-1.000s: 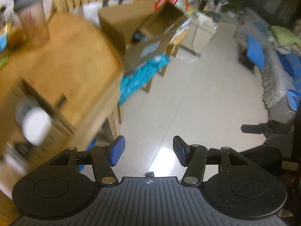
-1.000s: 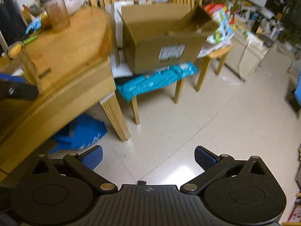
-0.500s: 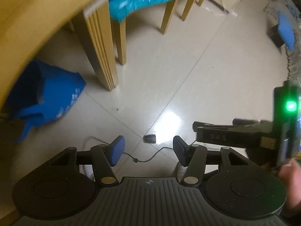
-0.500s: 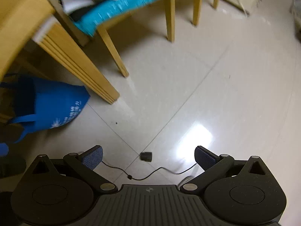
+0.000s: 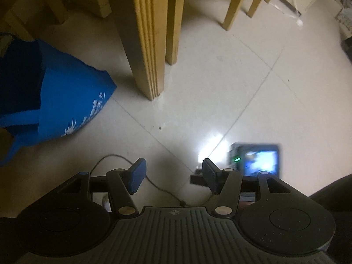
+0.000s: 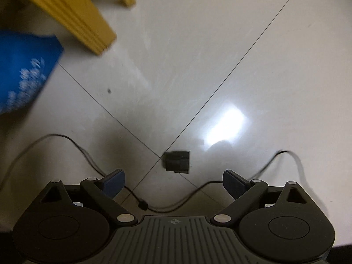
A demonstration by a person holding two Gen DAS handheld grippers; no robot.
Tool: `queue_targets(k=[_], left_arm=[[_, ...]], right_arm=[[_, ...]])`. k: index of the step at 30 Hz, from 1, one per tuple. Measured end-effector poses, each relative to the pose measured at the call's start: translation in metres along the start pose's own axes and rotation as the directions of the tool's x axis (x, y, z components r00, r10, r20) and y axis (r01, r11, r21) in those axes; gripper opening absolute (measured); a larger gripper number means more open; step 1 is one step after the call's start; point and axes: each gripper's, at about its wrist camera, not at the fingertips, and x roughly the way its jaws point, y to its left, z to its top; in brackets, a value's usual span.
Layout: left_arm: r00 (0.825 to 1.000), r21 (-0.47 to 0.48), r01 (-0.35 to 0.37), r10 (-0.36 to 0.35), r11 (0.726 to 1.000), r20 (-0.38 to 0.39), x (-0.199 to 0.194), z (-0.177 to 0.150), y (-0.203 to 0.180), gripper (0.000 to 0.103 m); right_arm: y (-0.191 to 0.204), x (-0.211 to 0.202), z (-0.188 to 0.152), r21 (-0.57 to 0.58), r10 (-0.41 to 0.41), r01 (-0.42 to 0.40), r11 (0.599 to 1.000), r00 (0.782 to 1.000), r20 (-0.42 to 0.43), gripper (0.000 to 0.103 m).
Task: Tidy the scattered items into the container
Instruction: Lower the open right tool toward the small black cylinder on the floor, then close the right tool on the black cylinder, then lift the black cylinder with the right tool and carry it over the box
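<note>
Both grippers point down at a pale tiled floor. In the right wrist view a small black block lies where the tile lines cross, just ahead of my right gripper. Its jaws are wide and closing, with nothing between them. A thin black cable runs under its fingers. My left gripper stands half open over the same cable, holding nothing. A lit screen with a green light shows to its right.
A blue fabric bag lies open on the floor at the left, also in the right wrist view. A thick wooden table leg and thinner chair legs stand beyond. Bare tiles stretch to the right.
Both views have dropped from tabletop height to just above the floor. The table top and cardboard box have left view. The right jaws have narrowed a little.
</note>
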Motion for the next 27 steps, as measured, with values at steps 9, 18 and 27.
queue_targets(k=[9, 18, 27], left_arm=[[0.999, -0.034, -0.021, 0.021, 0.999, 0.026, 0.018, 0.007, 0.010, 0.055], [1.000, -0.003, 0.003, -0.003, 1.000, 0.029, 0.029, 0.014, -0.002, 0.055], [1.000, -0.041, 0.023, -0.023, 0.999, 0.002, -0.016, 0.015, -0.003, 0.055]], right_arm=[[0.002, 0.109, 0.005, 0.057, -0.025, 0.028, 0.998, 0.998, -0.050, 0.087], [-0.007, 0.113, 0.006, 0.096, -0.017, 0.017, 0.995, 1.000, -0.006, 0.048], [-0.008, -0.005, 0.010, 0.017, 0.015, -0.016, 1.000, 0.998, 0.056, 0.048]])
